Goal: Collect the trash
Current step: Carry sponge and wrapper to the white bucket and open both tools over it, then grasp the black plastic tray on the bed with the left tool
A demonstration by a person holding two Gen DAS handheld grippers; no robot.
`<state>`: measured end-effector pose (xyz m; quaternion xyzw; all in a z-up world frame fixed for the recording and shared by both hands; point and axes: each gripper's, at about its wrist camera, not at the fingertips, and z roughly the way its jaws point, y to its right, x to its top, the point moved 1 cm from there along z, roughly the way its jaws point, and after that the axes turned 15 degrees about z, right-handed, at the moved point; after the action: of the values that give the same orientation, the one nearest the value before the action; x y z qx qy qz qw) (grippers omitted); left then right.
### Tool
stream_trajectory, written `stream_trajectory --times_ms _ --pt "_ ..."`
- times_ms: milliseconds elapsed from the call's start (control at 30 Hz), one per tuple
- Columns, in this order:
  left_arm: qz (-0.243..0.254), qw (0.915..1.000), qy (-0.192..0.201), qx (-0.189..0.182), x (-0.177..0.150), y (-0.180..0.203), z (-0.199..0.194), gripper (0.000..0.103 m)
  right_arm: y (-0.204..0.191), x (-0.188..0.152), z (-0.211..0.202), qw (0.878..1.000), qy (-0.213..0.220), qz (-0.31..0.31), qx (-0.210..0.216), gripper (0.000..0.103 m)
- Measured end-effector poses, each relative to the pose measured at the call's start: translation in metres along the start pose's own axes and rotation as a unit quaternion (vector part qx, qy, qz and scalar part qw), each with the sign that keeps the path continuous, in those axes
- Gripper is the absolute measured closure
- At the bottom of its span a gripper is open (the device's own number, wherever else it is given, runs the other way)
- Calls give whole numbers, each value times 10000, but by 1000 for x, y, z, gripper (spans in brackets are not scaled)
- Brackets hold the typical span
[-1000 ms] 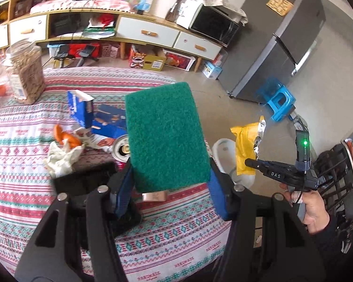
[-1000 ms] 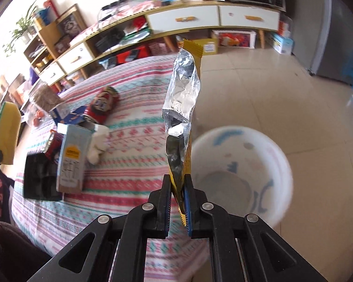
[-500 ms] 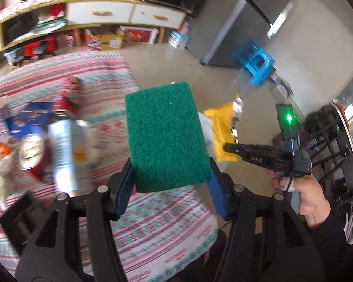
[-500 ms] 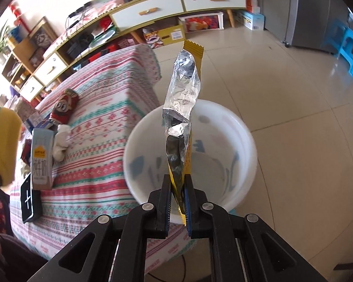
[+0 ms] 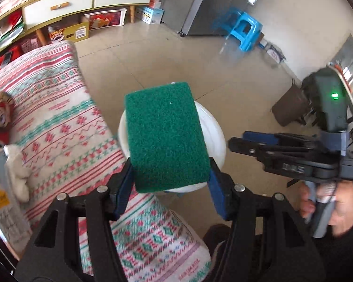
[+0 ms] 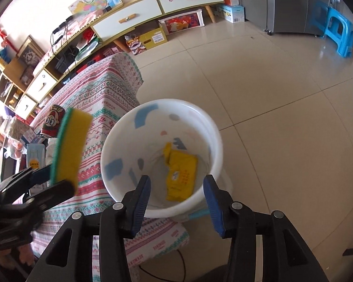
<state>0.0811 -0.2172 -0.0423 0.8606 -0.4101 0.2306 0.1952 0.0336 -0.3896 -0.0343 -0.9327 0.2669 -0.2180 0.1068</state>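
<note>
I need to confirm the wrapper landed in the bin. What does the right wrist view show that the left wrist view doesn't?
Only the right wrist view shows the yellow wrapper lying inside the white bin, below the open right gripper, and the sponge's yellow side. Only the left wrist view shows the sponge's green face, which hides the bin's inside, and the hand on the right gripper. Both show the sponge clamped in the left gripper, the bin, the patterned tablecloth and the blue stool.

The wrapper [image 6: 181, 175] lies in the bucket [image 6: 217, 145], which stands on the floor [image 6: 282, 94] just right of the table [image 6: 101, 108].
</note>
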Motion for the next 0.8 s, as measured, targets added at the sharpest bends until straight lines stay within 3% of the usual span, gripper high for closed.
stream_trajectory --times_ms 233,400,800 --pt "333 9993 -41 180 4 7 14 41 10 -5 -13 9997 178 40 -180 50" --pt "406 9980 -74 485 3 7 13 23 10 -9 -21 9993 276 33 -242 44" --pt "228 9968 28 770 -9 -9 -25 19 -11 -14 -32 9984 486 -167 -241 30"
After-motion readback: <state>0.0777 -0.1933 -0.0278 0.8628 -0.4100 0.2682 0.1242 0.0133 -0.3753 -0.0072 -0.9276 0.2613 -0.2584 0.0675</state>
